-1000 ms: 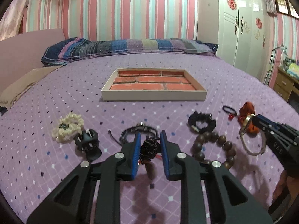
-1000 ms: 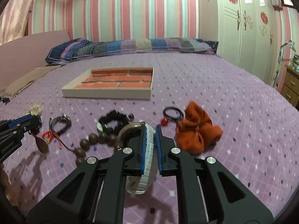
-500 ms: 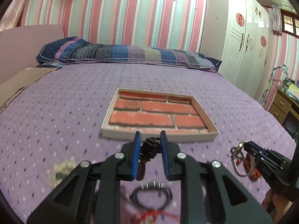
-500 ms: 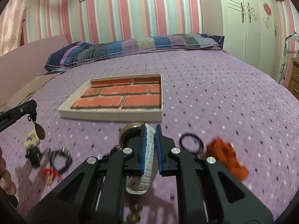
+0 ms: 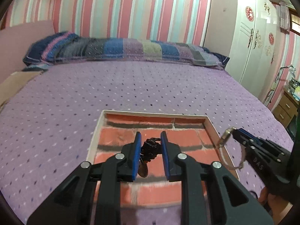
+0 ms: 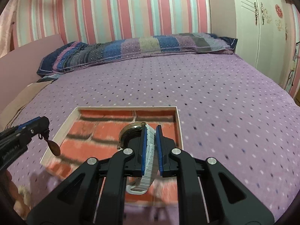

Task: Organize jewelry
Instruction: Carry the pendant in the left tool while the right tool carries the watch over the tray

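Observation:
A shallow white-rimmed tray [image 5: 95,132] with a red brick-pattern floor lies on the purple bed; it also shows in the right wrist view [image 6: 179,123]. My left gripper [image 5: 149,154] is shut on a dark braided cord with a brown pendant [image 5: 143,170] hanging above the tray floor. My right gripper [image 6: 150,146] is shut on a white-strap wristwatch [image 6: 148,161] with a metal case, held above the tray's right half. In the left wrist view the right gripper [image 5: 231,131] holds the watch [image 5: 225,137] over the tray's right rim. In the right wrist view the left gripper [image 6: 42,127] hangs the pendant [image 6: 54,148] over the left rim.
The purple dotted bedspread [image 5: 131,86] stretches around the tray. A long striped pillow [image 5: 120,49] lies at the headboard. A white wardrobe [image 5: 249,43] and a wooden nightstand [image 5: 285,106] stand to the right. A cream scrunchie [image 6: 24,196] lies at the lower left.
Both grippers have moved forward from the jewelry pile with their pieces and now hover over the tray. The loose jewelry has dropped out of view.

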